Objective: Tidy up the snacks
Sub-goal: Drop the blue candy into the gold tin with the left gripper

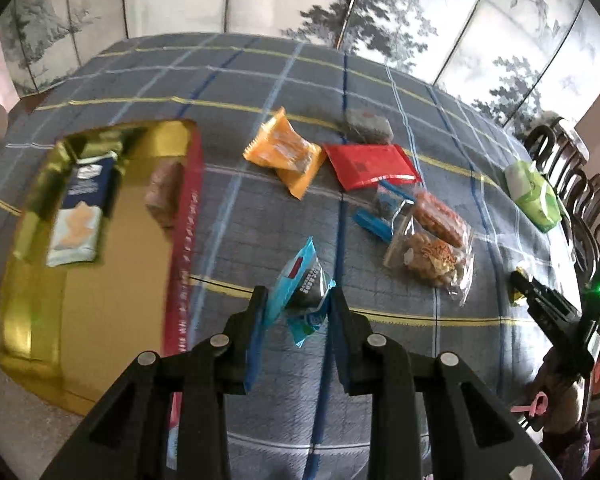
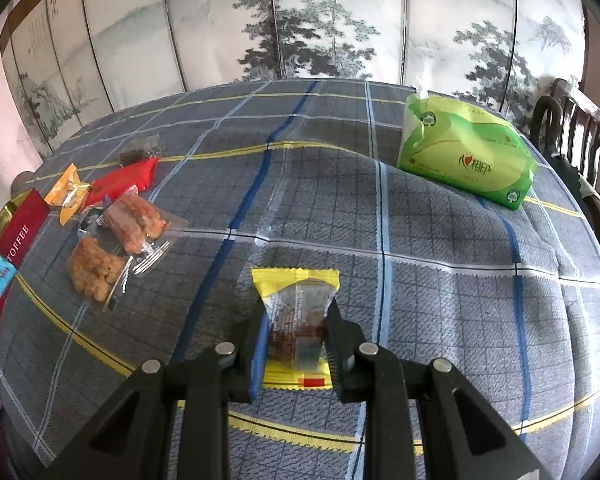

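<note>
My left gripper (image 1: 298, 300) is shut on a light blue snack packet (image 1: 302, 292) and holds it above the plaid cloth, just right of the gold-lined red box (image 1: 112, 264). The box holds a blue-and-white packet (image 1: 82, 210) and a brown packet (image 1: 164, 194). My right gripper (image 2: 296, 320) is shut on a yellow-ended clear snack packet (image 2: 296, 312) low over the cloth. Loose snacks lie on the cloth: an orange packet (image 1: 286, 152), a red packet (image 1: 370, 164), clear bags of fried snacks (image 1: 436, 236) and a dark packet (image 1: 370, 126).
A green tissue pack (image 2: 466, 156) lies at the far right of the table. Dark wooden chairs (image 2: 576, 136) stand beyond the right edge. A painted folding screen (image 2: 300, 20) stands behind the table. The right gripper shows at the right of the left wrist view (image 1: 552, 308).
</note>
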